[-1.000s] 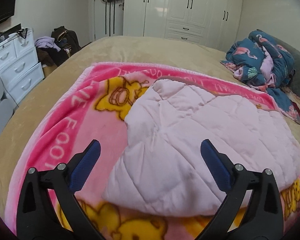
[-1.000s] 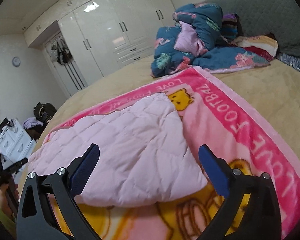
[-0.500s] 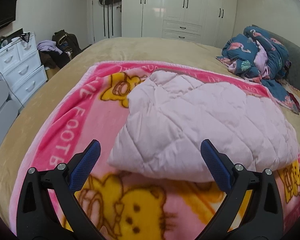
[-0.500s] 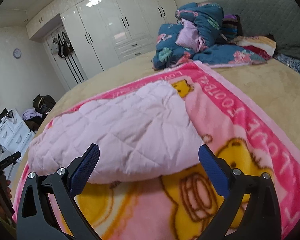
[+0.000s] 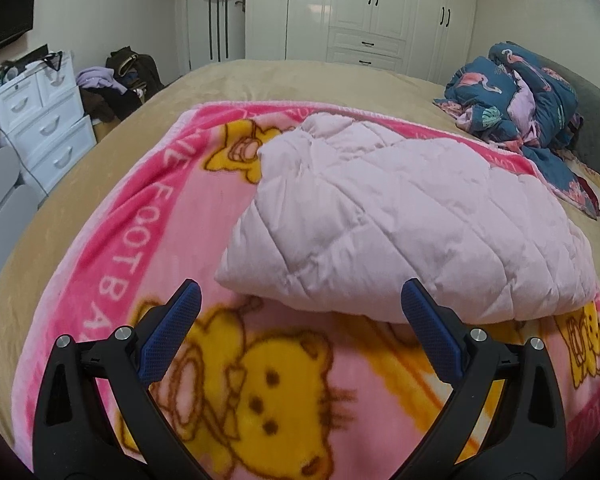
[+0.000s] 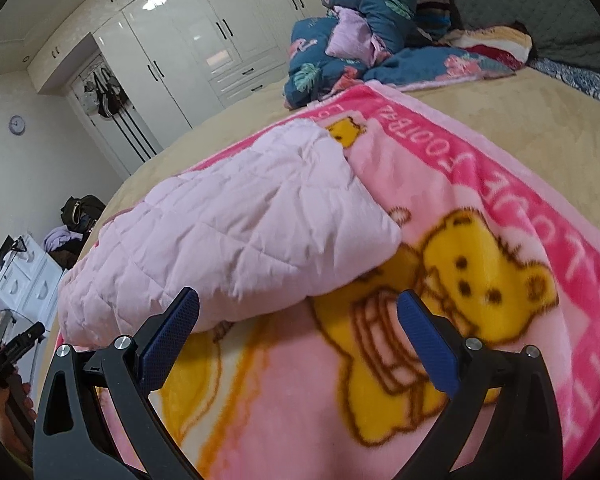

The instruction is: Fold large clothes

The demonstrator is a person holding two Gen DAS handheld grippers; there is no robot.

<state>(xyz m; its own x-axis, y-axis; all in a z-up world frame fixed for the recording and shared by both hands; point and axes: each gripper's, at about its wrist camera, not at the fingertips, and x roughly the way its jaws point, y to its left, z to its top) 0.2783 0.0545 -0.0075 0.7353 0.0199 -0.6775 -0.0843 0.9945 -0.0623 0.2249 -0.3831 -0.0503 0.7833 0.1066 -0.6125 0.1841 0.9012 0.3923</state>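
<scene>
On the bed, atop a pink cartoon blanket spread flat as a working surface, lay the pale pink quilted garment, folded into a compact bundle. Left gripper and right gripper hovered just short of its near edge, jaws wide apart, empty, seemingly clear of a finished fold.
</scene>
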